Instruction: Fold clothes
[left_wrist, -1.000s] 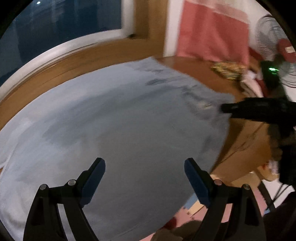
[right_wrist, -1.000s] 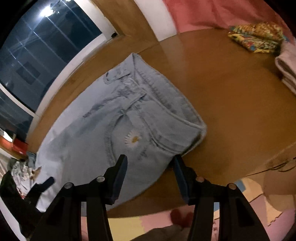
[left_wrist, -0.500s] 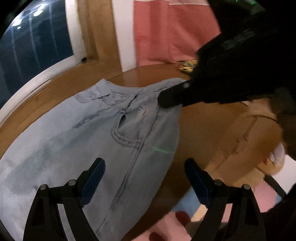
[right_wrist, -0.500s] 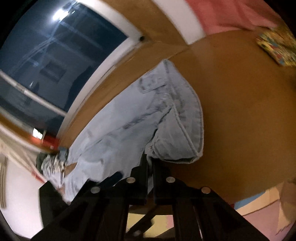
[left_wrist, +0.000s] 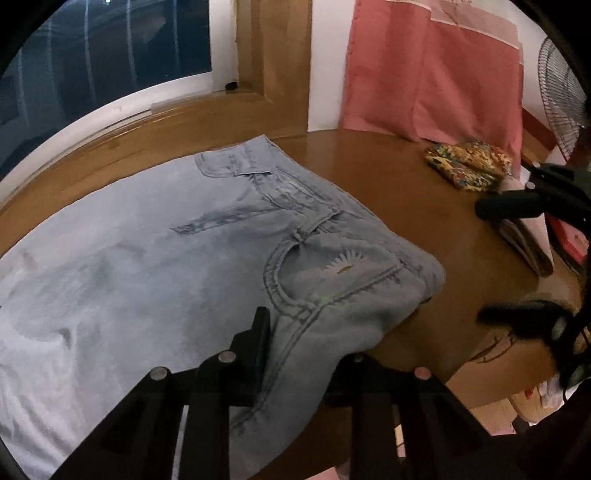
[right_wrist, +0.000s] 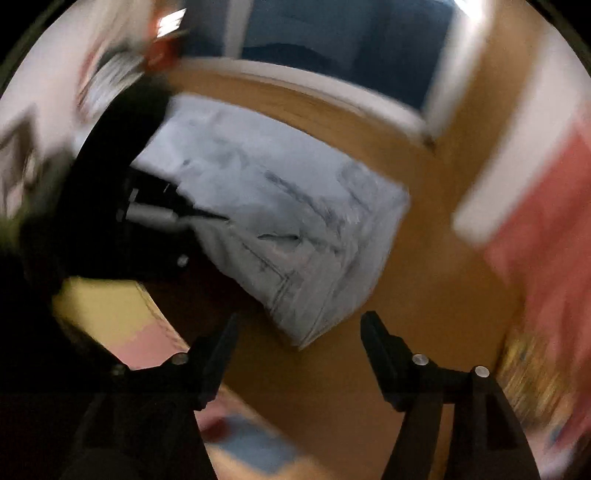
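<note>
Light blue jeans (left_wrist: 184, 258) with a daisy by the front pocket lie flat on the round wooden table (left_wrist: 369, 177), waistband to the right. My left gripper (left_wrist: 303, 339) is shut on the near edge of the jeans just below the pocket, and denim covers its right finger. In the blurred right wrist view my right gripper (right_wrist: 299, 325) is open with nothing between its fingers, just short of the jeans' (right_wrist: 295, 221) waist corner. The left wrist view shows the right gripper's two fingers (left_wrist: 509, 206) spread apart at the far right, off the cloth.
A folded floral cloth (left_wrist: 469, 166) and a pale folded pile (left_wrist: 524, 229) lie at the table's far right. A red cloth (left_wrist: 424, 74) hangs on the wall, with a fan (left_wrist: 561, 92) beside it. A dark window (left_wrist: 92, 74) runs behind the table.
My left gripper has shut on the near edge of the jeans. My right gripper, shut at the waistband half a second ago, has opened and swung away to the right.
</note>
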